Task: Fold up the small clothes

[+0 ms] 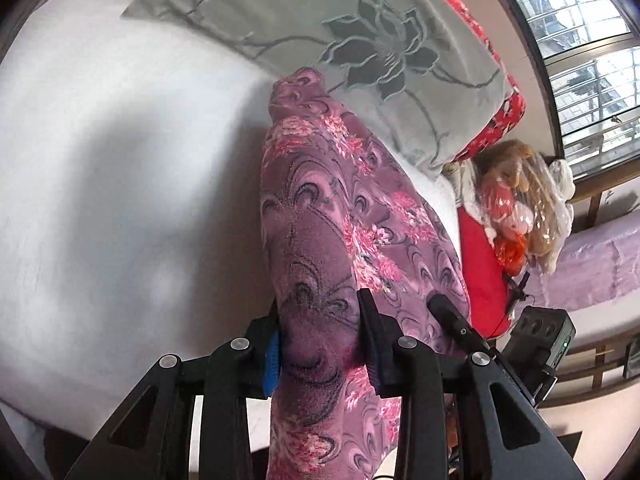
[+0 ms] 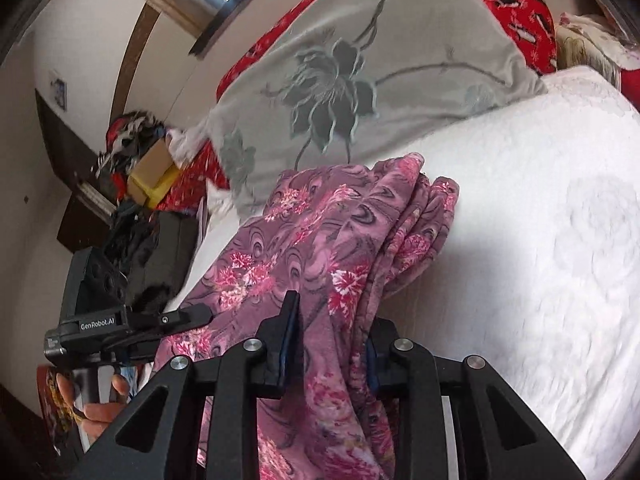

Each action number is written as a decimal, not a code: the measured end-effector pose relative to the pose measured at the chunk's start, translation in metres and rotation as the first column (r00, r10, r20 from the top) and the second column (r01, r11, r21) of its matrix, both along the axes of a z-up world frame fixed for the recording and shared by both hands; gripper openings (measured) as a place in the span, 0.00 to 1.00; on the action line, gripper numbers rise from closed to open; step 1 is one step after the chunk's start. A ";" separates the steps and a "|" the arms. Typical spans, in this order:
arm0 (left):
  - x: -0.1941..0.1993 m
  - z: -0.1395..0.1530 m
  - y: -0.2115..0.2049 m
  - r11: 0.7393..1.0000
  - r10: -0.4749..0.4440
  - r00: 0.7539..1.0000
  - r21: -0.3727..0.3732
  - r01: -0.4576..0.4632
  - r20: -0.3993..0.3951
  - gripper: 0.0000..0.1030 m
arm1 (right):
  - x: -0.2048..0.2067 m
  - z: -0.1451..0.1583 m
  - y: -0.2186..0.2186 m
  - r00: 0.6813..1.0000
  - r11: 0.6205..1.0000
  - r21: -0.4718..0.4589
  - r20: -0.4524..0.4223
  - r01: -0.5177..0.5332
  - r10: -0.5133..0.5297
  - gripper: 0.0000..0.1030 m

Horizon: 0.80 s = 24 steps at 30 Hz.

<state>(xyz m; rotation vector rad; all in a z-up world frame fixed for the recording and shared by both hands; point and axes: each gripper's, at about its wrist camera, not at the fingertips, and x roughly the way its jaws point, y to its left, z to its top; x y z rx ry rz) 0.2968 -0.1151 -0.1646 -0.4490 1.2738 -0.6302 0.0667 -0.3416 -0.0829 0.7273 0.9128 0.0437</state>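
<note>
A purple garment with pink flowers (image 1: 344, 216) hangs bunched between both grippers above a white bed. My left gripper (image 1: 320, 312) is shut on one end of it; cloth fills the gap between its fingers. My right gripper (image 2: 332, 320) is shut on the other end of the same garment (image 2: 320, 248), which drapes in folds ahead of the fingers and down below them. Each gripper shows in the other's view: the right one (image 1: 456, 320) at the lower right of the left wrist view, the left one (image 2: 188, 316) at the left of the right wrist view.
The white bed cover (image 1: 120, 160) lies under the garment, also in the right wrist view (image 2: 540, 240). A grey flowered pillow (image 1: 340, 40) on a red quilt (image 1: 508, 116) lies at the far side. A bagged stuffed toy (image 1: 516, 208) and a window (image 1: 580, 40) are at the right.
</note>
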 end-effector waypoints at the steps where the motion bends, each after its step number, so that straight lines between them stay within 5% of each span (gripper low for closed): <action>1: -0.009 -0.008 0.007 1.000 0.002 1.000 0.014 -0.001 -0.014 0.31 | -0.003 -0.003 0.003 1.000 1.000 0.000 -0.007 -0.005 0.005 0.27; 6: -0.020 -0.048 0.013 0.993 -0.010 0.997 0.119 0.020 -0.080 0.37 | -0.018 -0.047 0.016 0.991 1.000 -0.006 -0.128 -0.028 0.027 0.29; 9: -0.024 -0.049 0.028 0.997 -0.017 0.995 0.072 0.025 -0.098 0.42 | -0.025 -0.063 0.011 0.989 1.000 0.024 -0.150 -0.004 0.007 0.36; 11: -0.026 -0.029 0.041 0.996 -0.058 0.998 0.061 0.059 -0.026 0.40 | -0.025 -0.057 0.004 0.988 1.000 0.030 -0.157 0.000 0.005 0.36; 15: -0.021 0.012 0.038 0.985 -0.096 0.982 0.161 0.070 0.163 0.43 | -0.013 -0.029 -0.017 0.996 0.998 -0.017 -0.072 0.060 -0.061 0.39; 18: -0.005 0.026 0.007 0.956 -0.134 0.965 0.286 0.066 0.225 0.45 | 0.011 -0.030 -0.026 0.995 0.997 0.004 -0.066 0.081 -0.080 0.39; 22: 0.018 0.023 -0.037 0.897 -0.178 0.954 0.439 0.056 0.242 0.46 | 0.056 -0.054 -0.032 0.981 0.996 -0.047 -0.175 0.076 -0.083 0.39; 23: 0.023 0.021 -0.043 0.883 -0.176 0.952 0.467 0.041 0.251 0.47 | 0.061 -0.056 -0.033 0.981 0.996 -0.041 -0.174 0.081 -0.087 0.35; 24: 0.028 0.018 -0.053 0.874 -0.176 0.950 0.485 0.030 0.258 0.51 | 0.065 -0.054 -0.036 0.987 0.996 -0.022 -0.132 0.084 -0.087 0.15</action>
